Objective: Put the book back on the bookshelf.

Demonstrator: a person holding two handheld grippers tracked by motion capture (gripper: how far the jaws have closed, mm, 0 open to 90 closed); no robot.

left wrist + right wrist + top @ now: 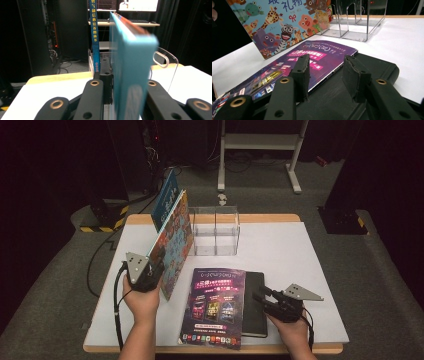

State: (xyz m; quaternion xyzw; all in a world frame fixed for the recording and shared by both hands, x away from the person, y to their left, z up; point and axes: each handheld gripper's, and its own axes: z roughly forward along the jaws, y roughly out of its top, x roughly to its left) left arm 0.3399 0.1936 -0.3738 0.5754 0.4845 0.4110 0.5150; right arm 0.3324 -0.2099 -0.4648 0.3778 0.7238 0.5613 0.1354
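While your left gripper [150, 270] pinches the picture book [172, 245] upright | keep it vertical toward the clear rack [215, 231] | right gripper [265, 301] spread, empty.

Upright picture book [172, 242] blocks the clear organizer's [215, 231] left side.

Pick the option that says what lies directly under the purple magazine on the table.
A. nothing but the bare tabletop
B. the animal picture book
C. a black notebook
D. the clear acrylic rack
C: the purple magazine lies partly over the black notebook, whose right half shows beside it in the high view, and in the right gripper view the magazine's edge rests on the dark cover.
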